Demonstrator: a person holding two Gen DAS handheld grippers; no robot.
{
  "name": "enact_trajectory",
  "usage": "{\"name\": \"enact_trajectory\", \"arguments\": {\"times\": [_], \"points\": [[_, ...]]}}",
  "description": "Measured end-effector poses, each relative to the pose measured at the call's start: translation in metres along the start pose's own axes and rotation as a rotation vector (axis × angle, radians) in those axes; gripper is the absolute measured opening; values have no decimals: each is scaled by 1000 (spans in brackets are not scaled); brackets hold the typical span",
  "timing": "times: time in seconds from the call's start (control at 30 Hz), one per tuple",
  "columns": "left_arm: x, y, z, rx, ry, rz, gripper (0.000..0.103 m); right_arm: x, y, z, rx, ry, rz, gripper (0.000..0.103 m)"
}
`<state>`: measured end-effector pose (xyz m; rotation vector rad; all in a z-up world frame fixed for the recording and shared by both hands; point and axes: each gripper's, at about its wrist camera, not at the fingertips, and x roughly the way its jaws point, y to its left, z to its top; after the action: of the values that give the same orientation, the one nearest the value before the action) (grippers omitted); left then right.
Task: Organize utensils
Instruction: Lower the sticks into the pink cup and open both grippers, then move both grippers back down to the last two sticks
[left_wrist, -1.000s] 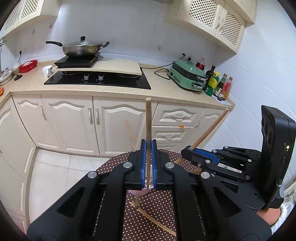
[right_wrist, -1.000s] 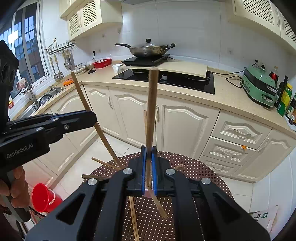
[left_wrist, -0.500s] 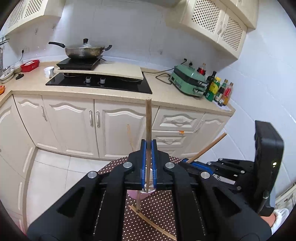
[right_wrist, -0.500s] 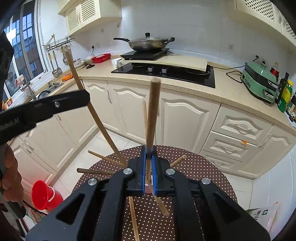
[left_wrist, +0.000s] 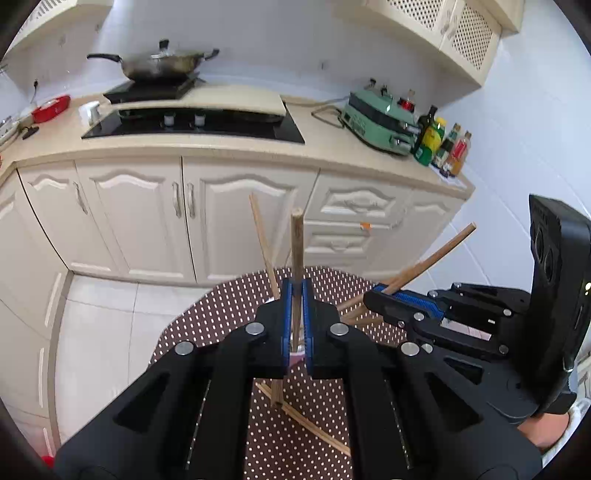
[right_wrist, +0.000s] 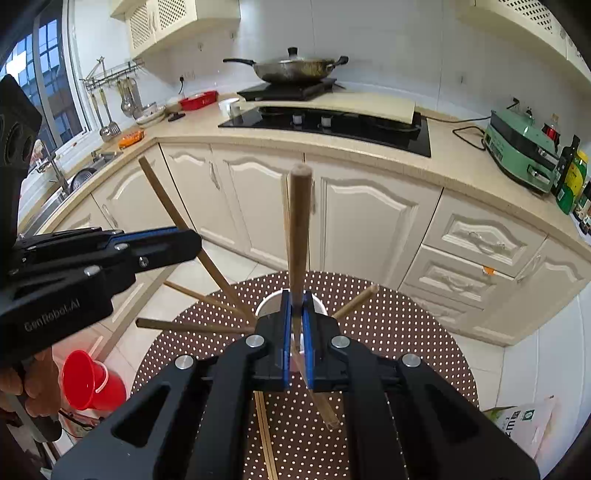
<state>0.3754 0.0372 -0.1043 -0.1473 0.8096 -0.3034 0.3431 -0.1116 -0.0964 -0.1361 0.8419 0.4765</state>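
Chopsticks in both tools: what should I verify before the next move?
1. Grip: left tool shut on left chopstick: ok.
2. Grip: right tool shut on right chopstick: ok.
3. Both held sticks roughly upright: ok.
4. Tools apart from each other: ok.
5. Mouth of cup visible: not ok, mostly hidden behind the right tool.
6. All sticks off table: not ok, loose chopsticks lie there.
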Motion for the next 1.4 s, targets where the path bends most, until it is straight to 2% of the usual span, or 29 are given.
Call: {"name": "enact_trajectory", "arguments": {"times": [0.23,0.4,0.57,0.63,0.7,0.77,0.83,1.17,1.4], "points": [[18,4,-11,-13,92,6,6,14,-3,-9,16,58,2,5],[23,5,-16,-24,131,18,7,17,-1,-12,26,68,4,6],[23,9,-18,-34,143,40,7,15,-1,-13,48,65,13,7],[20,9,-18,-33,140,44,7,13,-1,-11,56,60,13,12],[17,9,-19,-28,138,45,10,9,-1,-12,59,52,8,18],[14,9,-20,-29,134,45,22,3,0,-13,61,42,6,20],[9,9,-22,-33,118,48,50,-2,1,-14,64,34,5,20],[-10,10,-34,-37,103,34,50,-27,10,-26,74,6,-3,21],[-20,12,-58,-51,109,13,53,-45,19,-44,88,-11,-4,21]]}}
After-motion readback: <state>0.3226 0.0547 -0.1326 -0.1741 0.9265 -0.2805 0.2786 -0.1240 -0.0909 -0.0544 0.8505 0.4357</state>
